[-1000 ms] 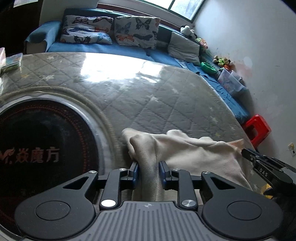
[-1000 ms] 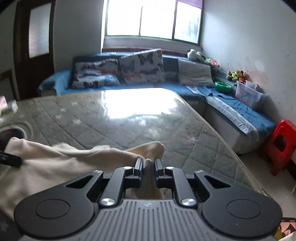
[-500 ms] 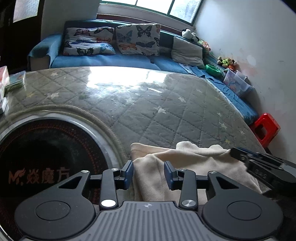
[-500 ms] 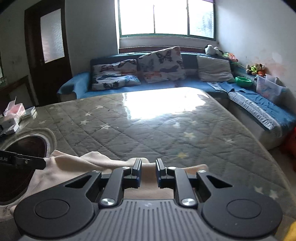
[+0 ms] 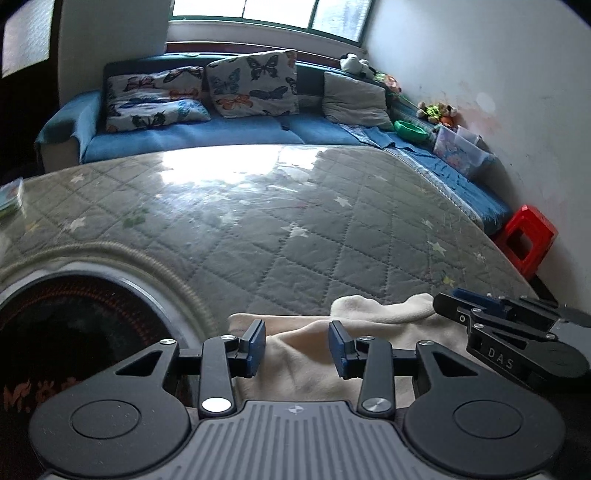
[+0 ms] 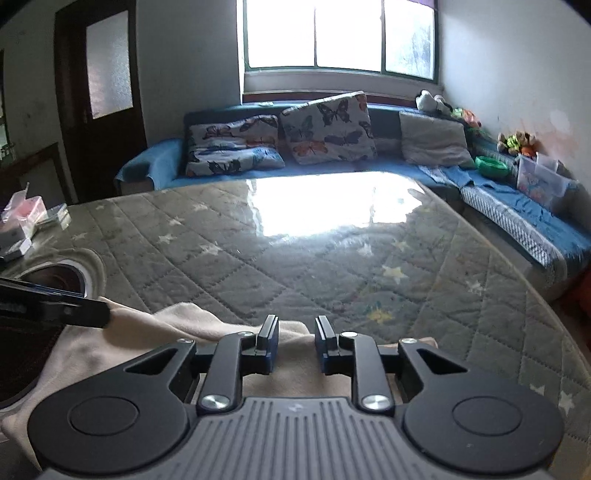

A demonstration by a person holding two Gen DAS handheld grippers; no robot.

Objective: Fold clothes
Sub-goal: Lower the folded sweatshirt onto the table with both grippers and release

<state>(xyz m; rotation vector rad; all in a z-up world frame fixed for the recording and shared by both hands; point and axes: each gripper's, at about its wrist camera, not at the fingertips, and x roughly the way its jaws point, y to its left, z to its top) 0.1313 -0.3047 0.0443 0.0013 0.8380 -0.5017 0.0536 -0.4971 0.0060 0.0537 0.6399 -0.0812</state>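
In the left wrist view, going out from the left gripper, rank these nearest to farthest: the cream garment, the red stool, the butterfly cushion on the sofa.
1. The cream garment lies right under the open left gripper, on the quilted table.
2. The red stool stands off the table's right edge, on the floor.
3. The butterfly cushion leans on the blue sofa at the far wall.

- Daylight came through the window point(image 6: 339, 35), which was blown out white.
- Strong glare lay on the quilted table cover point(image 6: 321, 210).
- Fisheye bending and dark corners marked both views.
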